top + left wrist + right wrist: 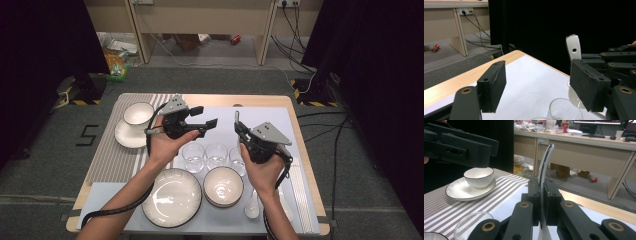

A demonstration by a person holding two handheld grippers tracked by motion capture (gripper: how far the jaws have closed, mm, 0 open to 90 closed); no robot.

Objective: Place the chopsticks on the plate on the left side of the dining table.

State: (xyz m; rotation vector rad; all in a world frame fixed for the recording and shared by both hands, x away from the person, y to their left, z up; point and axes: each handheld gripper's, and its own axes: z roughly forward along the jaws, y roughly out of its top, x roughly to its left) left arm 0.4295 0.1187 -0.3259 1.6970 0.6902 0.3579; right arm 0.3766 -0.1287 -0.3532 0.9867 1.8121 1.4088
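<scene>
My right gripper is shut on a white ceramic spoon, held upright above the table with its handle pointing up. In the right gripper view the spoon stands edge-on, pinched between the jaws of the right gripper. My left gripper hovers open and holds nothing, just left of the spoon. In the left gripper view the spoon rises behind the right-hand jaw of the left gripper, with the right gripper at the edge. Three clear glasses stand in a row below both grippers.
A large white plate, a bowl on a plate and a second spoon lie near the front edge. A small bowl on a saucer rests on the striped mat at the back left.
</scene>
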